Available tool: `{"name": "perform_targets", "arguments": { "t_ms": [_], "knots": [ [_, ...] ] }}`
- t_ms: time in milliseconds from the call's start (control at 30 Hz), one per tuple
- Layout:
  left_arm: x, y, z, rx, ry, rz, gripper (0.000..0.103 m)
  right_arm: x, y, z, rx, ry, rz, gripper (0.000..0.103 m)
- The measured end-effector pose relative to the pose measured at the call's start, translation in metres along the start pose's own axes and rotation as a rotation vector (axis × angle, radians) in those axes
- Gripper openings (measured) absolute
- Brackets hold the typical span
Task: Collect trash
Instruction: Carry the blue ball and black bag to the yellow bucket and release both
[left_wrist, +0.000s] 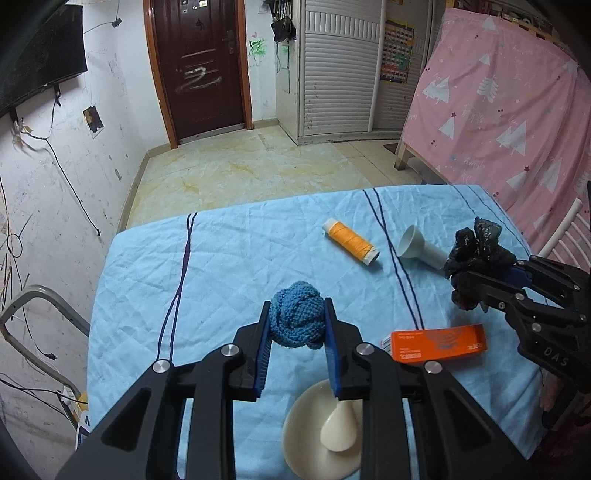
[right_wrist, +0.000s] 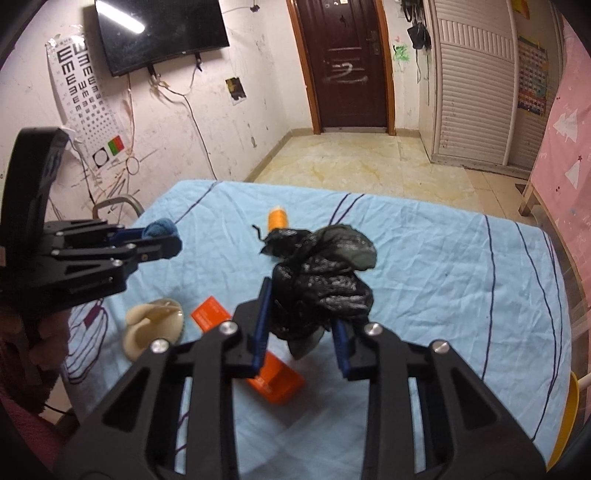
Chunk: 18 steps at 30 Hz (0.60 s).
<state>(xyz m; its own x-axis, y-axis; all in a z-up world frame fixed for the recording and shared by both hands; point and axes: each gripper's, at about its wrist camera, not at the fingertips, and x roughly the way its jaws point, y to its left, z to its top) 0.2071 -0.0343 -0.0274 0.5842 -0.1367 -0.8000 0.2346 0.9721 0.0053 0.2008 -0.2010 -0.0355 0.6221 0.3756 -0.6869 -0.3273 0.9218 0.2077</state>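
Tablecloth (left_wrist: 229, 258): pale blue quilted fabric, creased, crossed by thin dark paired lines; it covers the whole table and serves as the landmark here.
Right gripper (left_wrist: 467, 291): black hinged frame with blue pads, hanging over the cloth's right side; its jaws are pressed into the black bag from both sides, gap filled by the bundle.
Left gripper (left_wrist: 297, 325): same black frame, blue ribbed pads, above the cloth's near middle; jaws closed partway against the two flanks of the knitted ball.
Black bag (right_wrist: 317, 280): thin crinkled plastic, glossy and scrunched into a lumpy wad, lifted off the cloth in the right claw.
Dish (left_wrist: 314, 435): smooth cream round plate at the cloth's near edge, a cream teardrop-shaped piece lying in it.
Orange box (left_wrist: 439, 343): flat rectangular carton, printed face up, lying on the cloth right of the dish.
Knitted ball (left_wrist: 297, 319): blue chunky yarn, ribbed and knotted into a round lump, near the cloth's centre.
Funnel (left_wrist: 421, 249): white smooth plastic, lying on its side on the cloth's far right.
Thread spool (left_wrist: 351, 242): orange wound thread on a white core, lying flat toward the cloth's far side, just beside the funnel.
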Motion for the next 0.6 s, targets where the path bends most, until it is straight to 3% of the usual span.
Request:
{"name": "perform_targets", "arguments": {
  "t_ms": [300,600],
  "knots": [
    [-0.022,-0.029,0.008,0.04,-0.038,0.01,0.017,-0.033,-0.022,-0.009,0.04,-0.07,-0.003,0.028],
    [-0.041,-0.081,0.014,0.114,-0.077,-0.004,0.017,-0.068,-0.061,-0.026,0.103,-0.138,-0.035,0.028]
  ]
}}
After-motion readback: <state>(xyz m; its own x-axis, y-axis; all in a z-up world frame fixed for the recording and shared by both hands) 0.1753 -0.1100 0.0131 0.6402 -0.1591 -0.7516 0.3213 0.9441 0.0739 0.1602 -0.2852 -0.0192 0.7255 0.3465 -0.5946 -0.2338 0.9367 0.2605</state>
